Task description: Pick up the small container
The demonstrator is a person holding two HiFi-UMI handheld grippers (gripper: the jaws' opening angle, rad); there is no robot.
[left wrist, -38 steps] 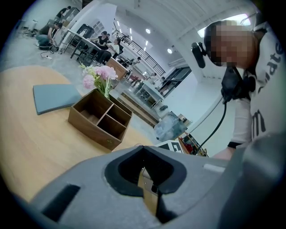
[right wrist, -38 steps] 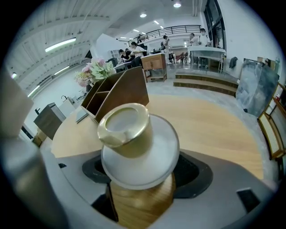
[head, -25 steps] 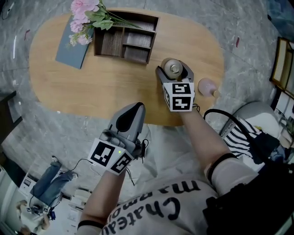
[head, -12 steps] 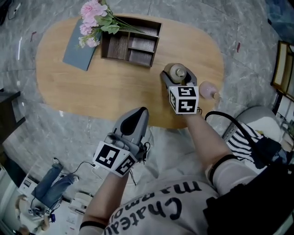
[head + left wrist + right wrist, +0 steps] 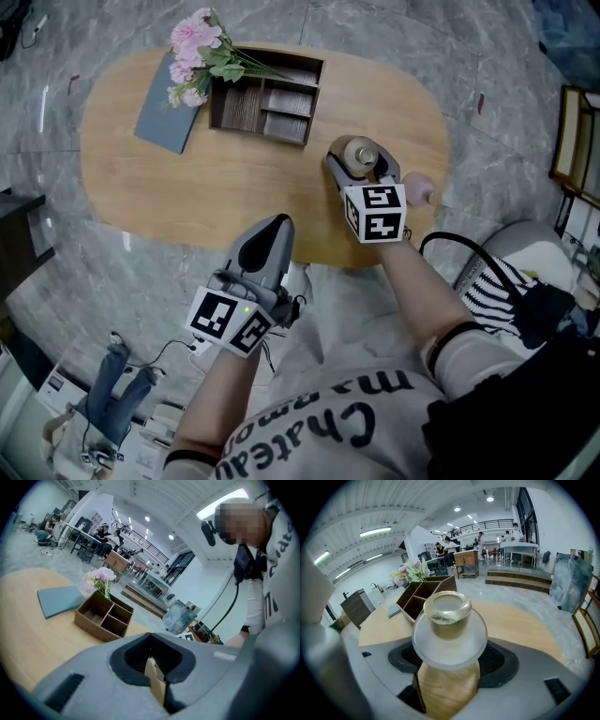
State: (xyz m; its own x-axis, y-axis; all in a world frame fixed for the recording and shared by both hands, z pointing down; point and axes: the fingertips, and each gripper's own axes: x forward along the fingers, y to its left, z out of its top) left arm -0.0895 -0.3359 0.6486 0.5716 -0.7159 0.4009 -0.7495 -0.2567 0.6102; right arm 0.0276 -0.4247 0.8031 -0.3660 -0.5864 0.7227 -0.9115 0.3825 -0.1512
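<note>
The right gripper [image 5: 362,163] is pinching the one small container [image 5: 359,149] near the single wooden organizer [image 5: 267,94]. The left gripper [image 5: 272,231], pressed together, is hovering farther from it.

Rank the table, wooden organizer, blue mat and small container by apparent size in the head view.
1. table
2. wooden organizer
3. blue mat, close to the organizer; flowers hide part of it
4. small container

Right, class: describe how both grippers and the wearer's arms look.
The left gripper and right gripper are smooth grey shells with black jaw linings, each carrying a white cube of black square markers. Thin black wires hang off the left; a thicker black cable loops by the right. The shirt is pale, short-sleeved, with black lettering.
</note>
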